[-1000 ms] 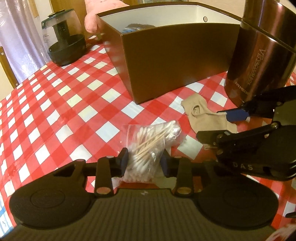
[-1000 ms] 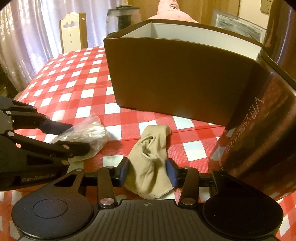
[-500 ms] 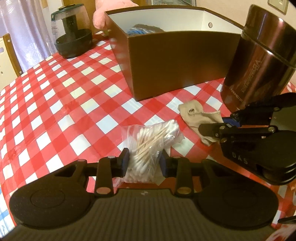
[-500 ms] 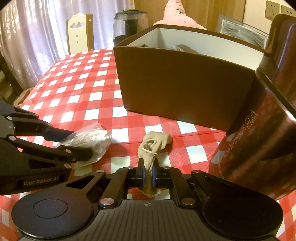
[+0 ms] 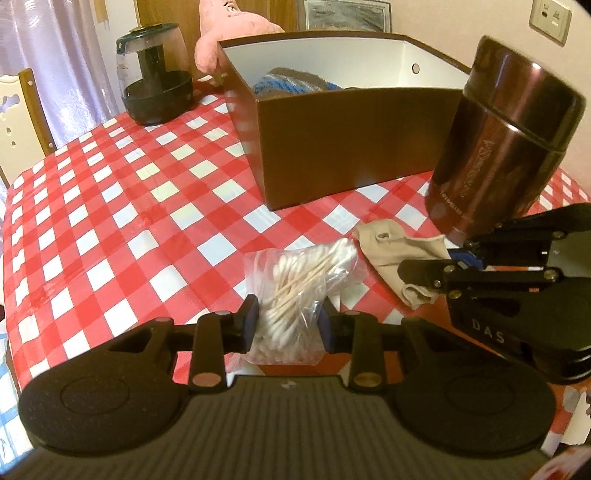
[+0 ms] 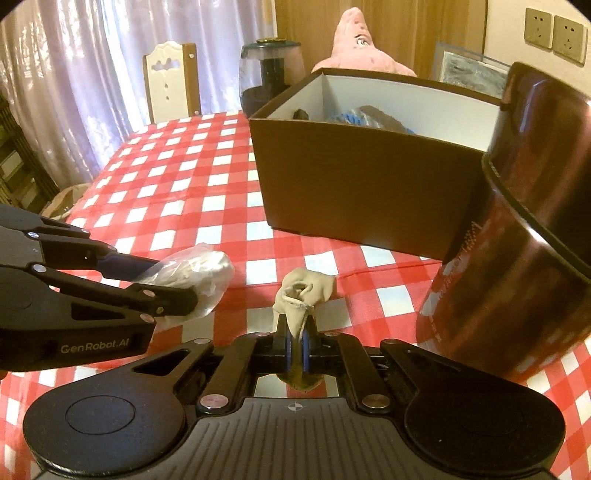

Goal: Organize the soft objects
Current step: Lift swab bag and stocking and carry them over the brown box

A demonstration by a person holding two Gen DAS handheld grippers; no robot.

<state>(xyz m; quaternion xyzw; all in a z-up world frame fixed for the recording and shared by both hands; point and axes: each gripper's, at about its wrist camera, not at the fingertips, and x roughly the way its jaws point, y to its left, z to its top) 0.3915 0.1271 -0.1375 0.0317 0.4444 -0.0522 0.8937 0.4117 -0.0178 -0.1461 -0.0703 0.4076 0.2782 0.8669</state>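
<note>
My left gripper (image 5: 288, 323) is shut on a clear bag of cotton swabs (image 5: 301, 280) and holds it above the red-checked tablecloth (image 5: 110, 221). It also shows in the right wrist view (image 6: 192, 277). My right gripper (image 6: 295, 350) is shut on a beige sock (image 6: 304, 291), lifted off the cloth; the sock also shows in the left wrist view (image 5: 395, 251). A brown box (image 5: 351, 144) with white inside walls stands ahead and holds a blue and grey knitted item (image 5: 295, 83).
A tall dark brown canister (image 5: 506, 147) stands right of the box, close to my right gripper. A black and clear appliance (image 5: 157, 88), a pink plush toy (image 5: 236, 33) and a white chair (image 6: 171, 81) are at the far side.
My right gripper has closed on the sock and raised it. Both grippers have lifted and pulled back, so the box's inside now shows.
</note>
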